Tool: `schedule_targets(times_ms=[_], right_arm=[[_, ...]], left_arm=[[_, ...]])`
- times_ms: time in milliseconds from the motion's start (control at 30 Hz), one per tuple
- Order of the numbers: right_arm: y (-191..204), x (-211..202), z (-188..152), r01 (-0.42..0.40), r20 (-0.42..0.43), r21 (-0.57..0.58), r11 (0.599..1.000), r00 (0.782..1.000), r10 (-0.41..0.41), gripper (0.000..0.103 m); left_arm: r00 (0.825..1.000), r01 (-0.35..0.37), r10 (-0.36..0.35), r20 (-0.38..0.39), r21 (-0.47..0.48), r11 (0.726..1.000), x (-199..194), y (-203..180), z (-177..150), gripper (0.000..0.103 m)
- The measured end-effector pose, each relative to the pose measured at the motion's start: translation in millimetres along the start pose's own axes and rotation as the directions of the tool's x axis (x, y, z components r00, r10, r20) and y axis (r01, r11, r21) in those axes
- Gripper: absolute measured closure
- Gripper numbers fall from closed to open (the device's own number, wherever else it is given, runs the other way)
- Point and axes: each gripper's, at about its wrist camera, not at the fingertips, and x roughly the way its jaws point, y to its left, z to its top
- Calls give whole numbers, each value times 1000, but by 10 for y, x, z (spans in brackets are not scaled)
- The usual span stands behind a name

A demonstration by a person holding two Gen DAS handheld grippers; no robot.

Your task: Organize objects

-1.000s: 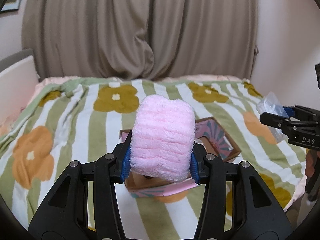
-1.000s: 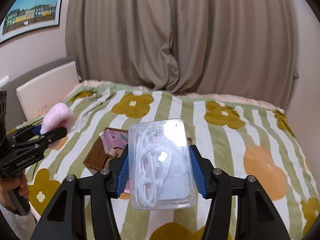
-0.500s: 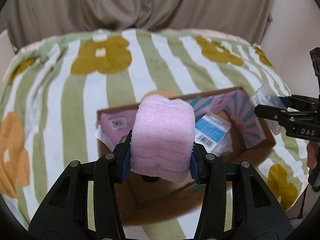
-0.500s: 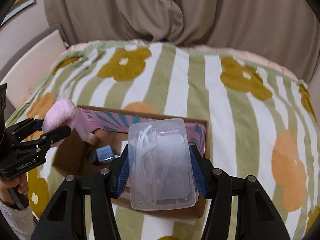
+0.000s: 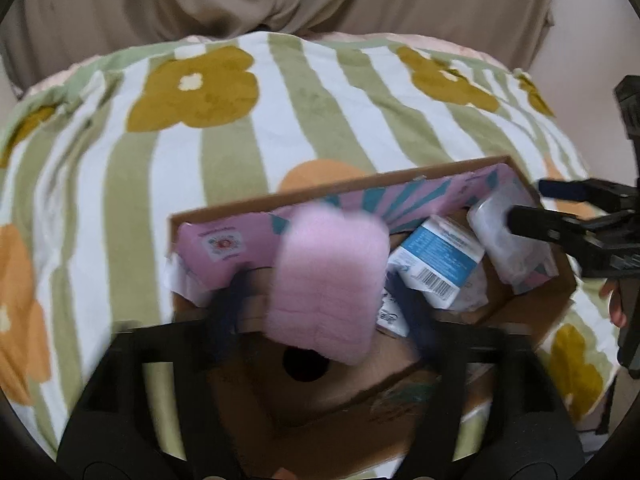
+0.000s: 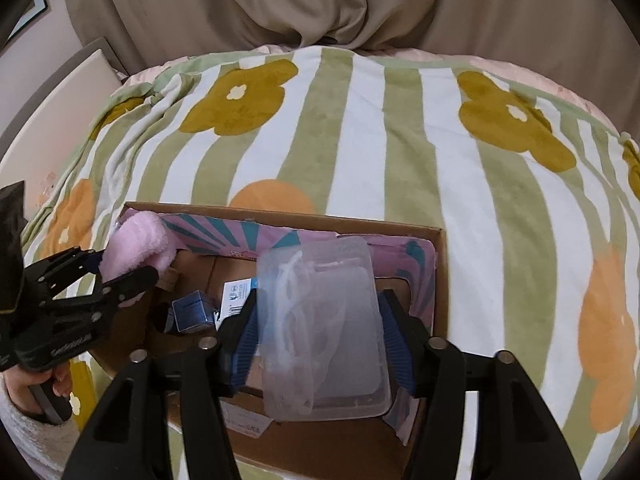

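Note:
An open cardboard box [image 5: 320, 194] with a pink and teal lining lies on the bed; it also shows in the right wrist view [image 6: 288, 214]. My left gripper [image 5: 324, 300] is over the box's left part with its jaws spread, and a fluffy pink towel roll [image 5: 328, 280] sits between them, blurred, with gaps at both sides. The roll [image 6: 138, 246] and left gripper [image 6: 116, 270] show at the left in the right wrist view. My right gripper [image 6: 316, 336] is shut on a clear plastic case [image 6: 320, 332] of white items over the box's right part.
Inside the box lie a blue and white packet [image 5: 438, 258] and a small dark blue box [image 6: 192, 312]. The bed has a green-striped flower blanket [image 6: 360, 128]. Beige curtains [image 6: 320, 0] hang behind. A white headboard [image 6: 52, 96] stands at the left.
Both grippers have come down over the box. My left gripper's jaws have spread away from the pink roll, which is blurred with motion. The right gripper still holds the clear case.

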Motion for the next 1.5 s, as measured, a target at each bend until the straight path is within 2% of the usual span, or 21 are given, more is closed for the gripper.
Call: schedule_targets(times_ms=[33, 100, 433, 667, 800, 967, 1033, 1133, 1233, 1367, 1500], right_arm=[[3, -1, 9, 11, 9, 3, 1000, 1000, -12, 0], [-3, -39, 16, 18, 54, 14, 1000, 998, -19, 0], [-14, -108, 12, -4, 76, 71, 997, 997, -1, 0], [45, -166, -23, 0, 80, 63, 998, 997, -5, 0], [110, -268, -51, 16, 100, 54, 998, 995, -21, 0], [225, -591, -112, 30, 173, 44, 999, 984, -38, 0], [299, -774, -174, 40, 211, 35, 999, 976, -46, 0], [365, -998, -305, 52, 251, 47, 998, 966, -62, 0], [460, -1213, -508, 58, 286, 37, 998, 956, -66, 0], [623, -1442, -860, 95, 337, 21, 995, 937, -96, 0], [739, -1574, -1178, 113, 355, 16, 993, 928, -112, 0]], left_arm=[[1000, -15, 15, 17, 3, 1000, -16, -4, 2, 0], [999, -28, 28, 19, 16, 999, -11, -4, 2, 0], [1000, -13, 13, -2, 21, 1000, -15, -29, -117, 0], [999, -20, 19, 27, 5, 1000, -224, -5, -130, 0], [997, -32, 32, 69, -6, 999, -477, -3, -130, 0], [985, -37, 45, 166, -47, 998, -970, -8, -181, 0], [980, -26, 39, 197, -67, 997, -1192, -22, -244, 0], [967, -47, 64, 246, -76, 996, -1529, -101, -404, 0], [953, -43, 66, 296, -84, 996, -1778, -187, -612, 0], [940, -60, 93, 328, -110, 992, -1972, -267, -920, 0], [926, -78, 122, 358, -136, 988, -2142, -334, -1245, 0]])
